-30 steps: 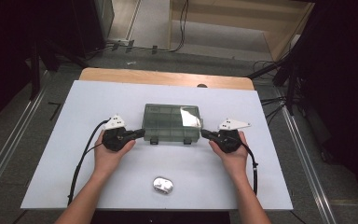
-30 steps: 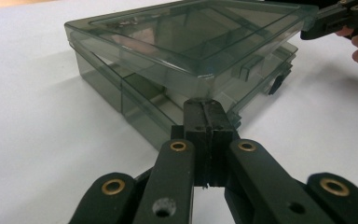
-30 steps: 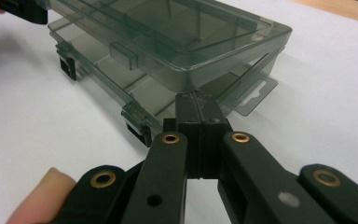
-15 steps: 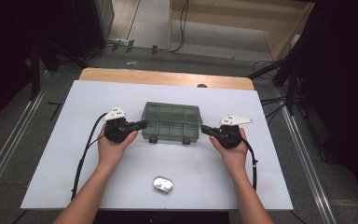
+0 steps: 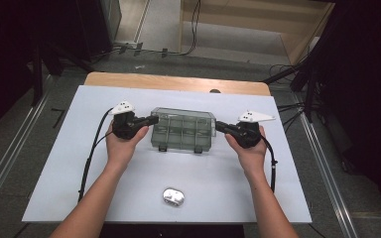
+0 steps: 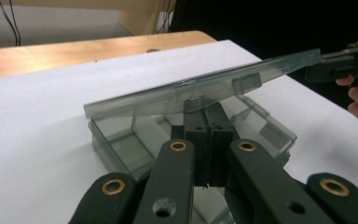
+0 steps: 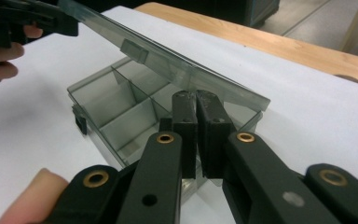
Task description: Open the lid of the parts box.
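Note:
A smoky clear compartment box [image 5: 182, 140] stands mid-table on a white sheet. Its lid [image 6: 168, 95] is tilted up off the base [image 6: 121, 140], so the dividers [image 7: 121, 107] show underneath. My left gripper [image 5: 155, 119] is shut, and its joined tips [image 6: 208, 109] sit under the lid's left end. My right gripper [image 5: 218, 126] is shut too, with its tips [image 7: 196, 98] under the lid's right end [image 7: 233, 91]. Neither pair of jaws clamps the lid; it rests on top of them. Each gripper view shows the other gripper at the lid's far end.
A small shiny silver object [image 5: 174, 196] lies on the white sheet [image 5: 54, 173] near the front edge, between my forearms. A wooden table edge [image 5: 178, 82] runs along the back. Cables and dark stands surround the table.
Both hands have risen and moved a little toward the back of the table. The lid, flat on the box a second ago, now stands lifted on the two grippers' tips.

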